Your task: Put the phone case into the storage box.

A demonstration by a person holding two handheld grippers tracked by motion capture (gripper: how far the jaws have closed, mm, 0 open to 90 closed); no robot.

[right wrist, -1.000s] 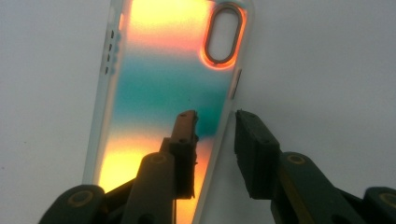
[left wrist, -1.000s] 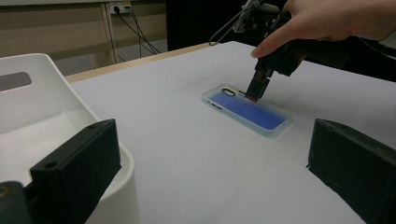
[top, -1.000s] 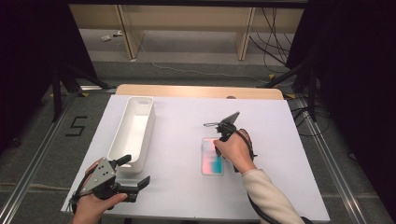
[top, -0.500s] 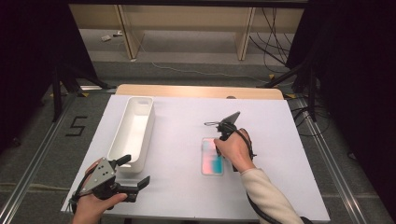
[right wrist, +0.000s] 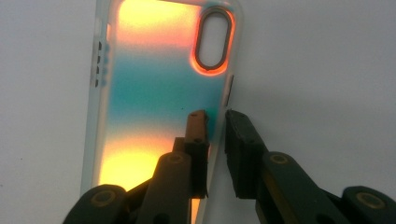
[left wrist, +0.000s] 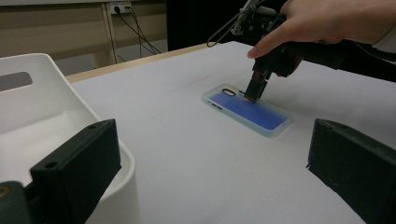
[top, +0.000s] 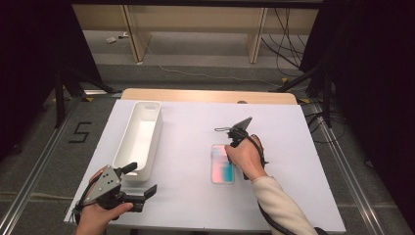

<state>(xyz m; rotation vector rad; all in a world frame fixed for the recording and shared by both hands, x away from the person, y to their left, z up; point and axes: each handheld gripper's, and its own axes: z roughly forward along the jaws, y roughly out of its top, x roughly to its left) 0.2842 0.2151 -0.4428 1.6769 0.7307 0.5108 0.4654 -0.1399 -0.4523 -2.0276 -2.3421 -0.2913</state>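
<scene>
A translucent phone case [top: 221, 169] with pink, teal and orange tints lies flat on the white table, camera hole toward the far side. My right gripper [top: 234, 147] points down at its right long edge. In the right gripper view the right gripper [right wrist: 215, 126] straddles the rim of the case [right wrist: 154, 93], one jaw inside and one outside. The jaws have just been closing, and a narrow gap still shows around the rim. My left gripper [top: 142, 181] rests open near the table's front left corner, with nothing between its jaws. From there I see the case [left wrist: 252, 109] and the right gripper [left wrist: 254, 93].
A long white bin [top: 139, 132] stands on the left half of the table, its near end beside the left gripper; its rim [left wrist: 28, 102] is close in the left gripper view. The white table sheet [top: 186, 122] ends at a wooden back edge [top: 205, 95].
</scene>
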